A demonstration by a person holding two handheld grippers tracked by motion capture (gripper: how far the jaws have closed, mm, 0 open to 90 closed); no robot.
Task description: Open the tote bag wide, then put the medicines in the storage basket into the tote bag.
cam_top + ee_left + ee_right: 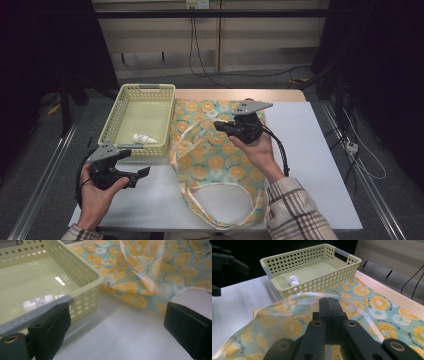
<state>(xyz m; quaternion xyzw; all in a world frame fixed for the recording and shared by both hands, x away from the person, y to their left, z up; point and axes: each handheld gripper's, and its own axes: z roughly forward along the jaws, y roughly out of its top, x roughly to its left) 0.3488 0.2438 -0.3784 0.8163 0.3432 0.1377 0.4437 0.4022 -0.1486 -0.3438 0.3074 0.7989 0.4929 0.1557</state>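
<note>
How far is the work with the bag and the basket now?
Done: one small white bottle lies in the basket. In hand: the right gripper is shut on the rim of the orange-print bag, lifting it. The left gripper is open over the table, holding nothing. Left, probably: whatever is still to move between bag and basket.

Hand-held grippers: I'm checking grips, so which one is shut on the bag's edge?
The right hand-held gripper, jaws pinched on the fruit-print bag's rim; the left hand-held gripper is open beside the basket.

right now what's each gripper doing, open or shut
left gripper: jaws open, nothing between them.
right gripper: jaws shut on the bag rim, lifting it.
</note>
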